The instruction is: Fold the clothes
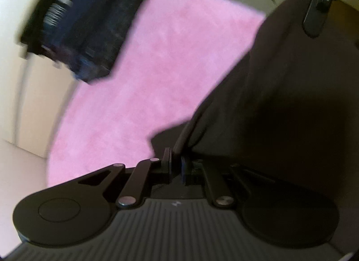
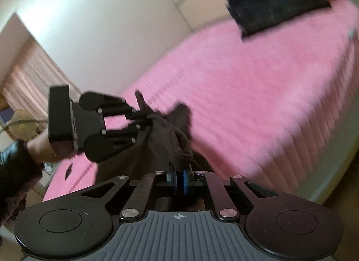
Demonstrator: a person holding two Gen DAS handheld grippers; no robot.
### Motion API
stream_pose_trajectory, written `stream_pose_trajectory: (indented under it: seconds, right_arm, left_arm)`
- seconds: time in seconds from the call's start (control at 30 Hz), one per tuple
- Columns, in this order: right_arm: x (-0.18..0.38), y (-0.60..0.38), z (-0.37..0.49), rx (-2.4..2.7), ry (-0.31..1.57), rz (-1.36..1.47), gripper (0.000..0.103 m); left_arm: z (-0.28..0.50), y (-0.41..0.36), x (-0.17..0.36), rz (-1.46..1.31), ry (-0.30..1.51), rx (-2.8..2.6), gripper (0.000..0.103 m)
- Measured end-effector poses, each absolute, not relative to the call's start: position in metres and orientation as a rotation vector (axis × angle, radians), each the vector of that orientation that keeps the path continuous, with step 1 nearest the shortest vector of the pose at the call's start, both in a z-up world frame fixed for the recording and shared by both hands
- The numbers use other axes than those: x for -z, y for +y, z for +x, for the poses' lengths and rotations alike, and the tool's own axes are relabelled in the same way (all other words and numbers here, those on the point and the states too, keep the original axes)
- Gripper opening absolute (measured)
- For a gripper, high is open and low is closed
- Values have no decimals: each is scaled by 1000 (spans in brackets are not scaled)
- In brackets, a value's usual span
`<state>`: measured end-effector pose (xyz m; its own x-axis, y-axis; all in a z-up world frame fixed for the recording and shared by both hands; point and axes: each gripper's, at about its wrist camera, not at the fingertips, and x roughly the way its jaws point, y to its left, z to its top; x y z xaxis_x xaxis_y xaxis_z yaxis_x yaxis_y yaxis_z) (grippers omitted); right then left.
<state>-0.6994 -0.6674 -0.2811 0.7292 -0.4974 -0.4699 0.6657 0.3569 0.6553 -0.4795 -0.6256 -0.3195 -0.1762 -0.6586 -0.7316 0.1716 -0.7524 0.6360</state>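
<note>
Dark cloth (image 1: 280, 103) hangs between both tongs above the pink bed (image 1: 157, 70). The left gripper (image 1: 176, 164) and right gripper (image 2: 179, 178) each pinch an edge. Folded clothes (image 2: 273, 2) sit far off.

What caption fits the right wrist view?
Both grippers, right gripper and left gripper, pinch a dark garment above the pink bed.

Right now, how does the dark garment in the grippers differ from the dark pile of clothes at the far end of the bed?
The brown garment hangs loose and unfolded; the pile looks folded and stacked. The garment is pinched by the left gripper and the right gripper; the pile lies untouched on the pink bed cover. The garment is plain brown; the pile looks navy with striped layers. Both are dark fabric.
</note>
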Motion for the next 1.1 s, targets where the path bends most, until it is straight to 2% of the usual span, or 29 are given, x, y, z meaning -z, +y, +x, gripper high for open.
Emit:
stream_pose_trajectory:
  seconds: [0.07, 0.1, 0.13, 0.17, 0.4, 0.57, 0.6, 0.63, 0.67, 0.7, 0.9, 1.07, 1.1]
  right_arm:
    - [283, -671, -699, 758, 206, 946, 4]
    - [283, -673, -699, 760, 208, 943, 4]
    - [284, -674, -699, 760, 209, 942, 4]
    - [284, -674, -698, 760, 209, 942, 4]
    - [286, -673, -700, 771, 202, 947, 4]
    - [282, -669, -701, 812, 234, 918, 4]
    - [282, -669, -702, 828, 245, 923, 7]
    - [279, -668, -702, 860, 256, 914, 27]
    - [276, -666, -701, 899, 267, 897, 54]
    - [272, -664, -702, 930, 263, 874, 57]
    - [233, -642, -685, 834, 198, 677, 57]
    - [260, -661, -656, 700, 300, 734, 56]
    - [268, -668, -660, 714, 301, 777, 56]
  left_arm:
    - [-479, -629, 322, 1522, -552, 1981, 10]
    - [-478, -631, 321, 1507, -533, 1983, 14]
    - [-475, -632, 315, 1480, -515, 1971, 24]
    - [-470, -633, 309, 1454, -495, 1956, 26]
    - [-418, -641, 266, 1256, -251, 1826, 27]
    - [-396, -617, 271, 1250, -146, 1784, 27]
    - [-391, -611, 274, 1256, -122, 1773, 27]
    - [-387, -605, 279, 1265, -102, 1757, 27]
    - [-382, -600, 284, 1274, -84, 1739, 27]
    - [-376, -596, 288, 1272, -69, 1722, 27]
    - [-349, -583, 288, 1167, 37, 1669, 28]
    - [-324, -600, 297, 1101, 171, 1675, 29]
    - [-317, -603, 296, 1080, 199, 1682, 32]
